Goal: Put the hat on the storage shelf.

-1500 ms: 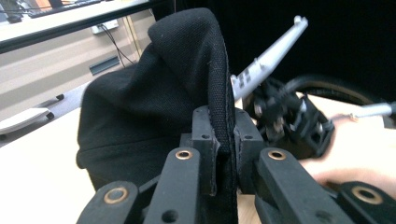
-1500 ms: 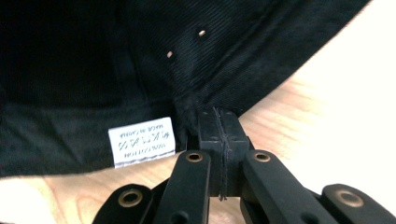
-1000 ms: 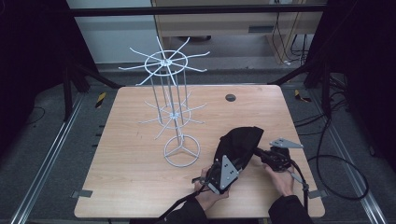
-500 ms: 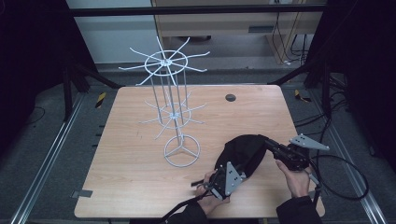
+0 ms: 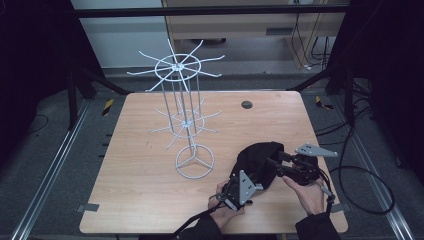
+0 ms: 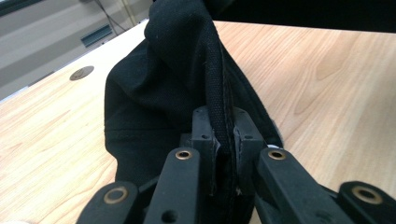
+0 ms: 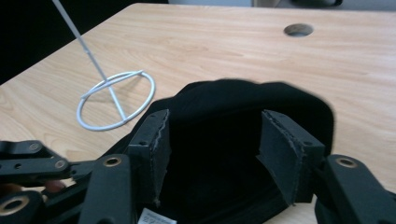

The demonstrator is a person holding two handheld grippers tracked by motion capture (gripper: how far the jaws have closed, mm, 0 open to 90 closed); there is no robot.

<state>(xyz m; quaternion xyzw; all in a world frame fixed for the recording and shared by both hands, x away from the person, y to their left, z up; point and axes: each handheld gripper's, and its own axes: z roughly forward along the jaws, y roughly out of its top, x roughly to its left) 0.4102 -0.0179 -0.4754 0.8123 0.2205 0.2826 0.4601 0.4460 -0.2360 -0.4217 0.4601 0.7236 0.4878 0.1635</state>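
A black cap (image 5: 258, 156) lies on the wooden table (image 5: 150, 190) near its front right. My left gripper (image 5: 251, 173) is shut on the cap's stitched edge (image 6: 219, 93), which stands upright between its pads (image 6: 203, 135). My right gripper (image 5: 274, 163) hovers at the cap's right side. Its jaws have just been opening and now stand wide apart. The cap's dark hollow (image 7: 219, 154) lies between them, and the pads (image 7: 156, 140) do not press on it.
A tall white wire rack (image 5: 182, 100) with spoked hooks stands left of the cap on a ring base (image 7: 116, 100). A round cable hole (image 5: 246, 104) sits near the table's far edge. The left gripper's body (image 7: 28, 161) shows beside the cap.
My right gripper's jaws went from shut on the cap to wide open, letting go of it, and the hand lifted a little. The left gripper kept its grip and stayed still.
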